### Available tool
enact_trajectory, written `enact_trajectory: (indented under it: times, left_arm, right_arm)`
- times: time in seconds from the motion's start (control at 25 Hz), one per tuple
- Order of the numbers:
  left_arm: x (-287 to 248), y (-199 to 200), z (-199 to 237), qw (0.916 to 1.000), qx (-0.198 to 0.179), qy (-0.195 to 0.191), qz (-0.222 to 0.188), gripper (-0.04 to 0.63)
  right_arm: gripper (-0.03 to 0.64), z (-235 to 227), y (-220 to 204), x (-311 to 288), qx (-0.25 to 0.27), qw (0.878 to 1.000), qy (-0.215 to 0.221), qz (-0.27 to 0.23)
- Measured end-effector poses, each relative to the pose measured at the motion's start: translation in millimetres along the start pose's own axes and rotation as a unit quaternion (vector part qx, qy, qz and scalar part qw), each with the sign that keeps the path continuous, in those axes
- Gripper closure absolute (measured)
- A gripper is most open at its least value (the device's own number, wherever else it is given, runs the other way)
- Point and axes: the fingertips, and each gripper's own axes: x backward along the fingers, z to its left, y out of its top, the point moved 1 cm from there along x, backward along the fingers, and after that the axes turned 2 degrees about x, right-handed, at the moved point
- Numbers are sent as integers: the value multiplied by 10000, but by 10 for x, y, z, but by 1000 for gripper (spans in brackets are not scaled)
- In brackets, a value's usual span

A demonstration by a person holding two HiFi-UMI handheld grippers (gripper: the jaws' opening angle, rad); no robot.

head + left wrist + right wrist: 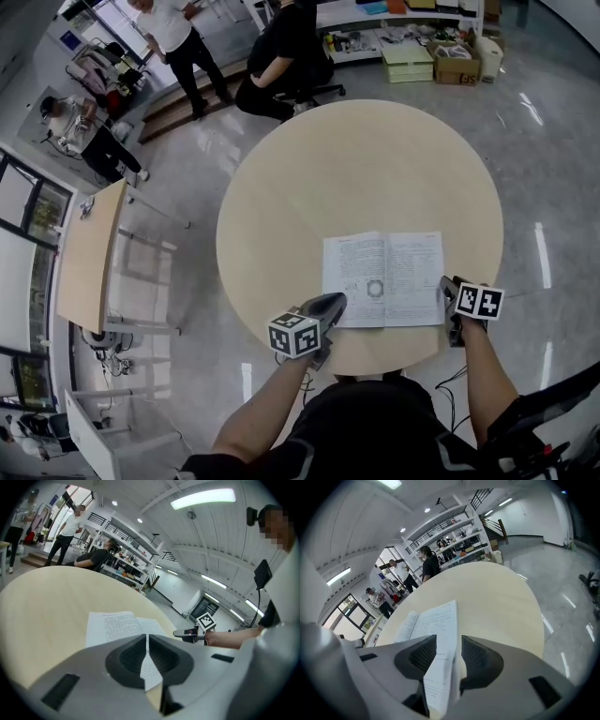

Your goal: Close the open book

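An open book (384, 272) lies flat on the round wooden table (356, 159), near its front edge. My left gripper (333, 305) is at the book's lower left corner. In the left gripper view its jaws (147, 656) are closed to a thin slit with a strip of the book's (117, 623) page caught between the pads. My right gripper (446, 291) is at the book's right edge. Its jaws (447, 658) stand apart with the raised edge of the right-hand pages (436, 620) between them, and a gap shows beside the right pad.
A narrow side table (89, 258) stands to the left of the round table. Behind it a seated person (281, 56) and a standing person (173, 37) are near shelves, with cardboard boxes (457, 66) on the glossy floor.
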Motion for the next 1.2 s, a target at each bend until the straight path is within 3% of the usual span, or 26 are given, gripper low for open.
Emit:
enact_trajectory:
  times: [0.48, 0.6, 0.72, 0.8, 0.88, 1.04, 1.2]
  left_arm:
    - [555, 148, 388, 9986, 125, 96, -510, 601]
    - [644, 129, 481, 9982, 149, 111, -573, 601]
    - [691, 98, 511, 9979, 212, 76, -603, 601]
    - [703, 75, 525, 9979, 236, 75, -596, 601]
    - [706, 31, 551, 9982, 239, 89, -552, 601]
    - [713, -114, 594, 9985, 311, 119, -436, 601]
    - [738, -190, 618, 9983, 391, 185, -398, 601]
  right_arm:
    - [456, 1253, 125, 40, 698, 9964, 451, -178]
    - [444, 1523, 22, -75, 1227, 9913, 472, -24]
    - [425, 1840, -98, -151, 1973, 9788, 524, 149]
    - [423, 2067, -169, -183, 2655, 9624, 538, 189]
    - [423, 2291, -300, -239, 3398, 9382, 584, 298]
    - [392, 2608, -737, -398, 4348, 8930, 867, 771]
    - [369, 2785, -1152, -521, 5377, 8280, 1043, 1200]
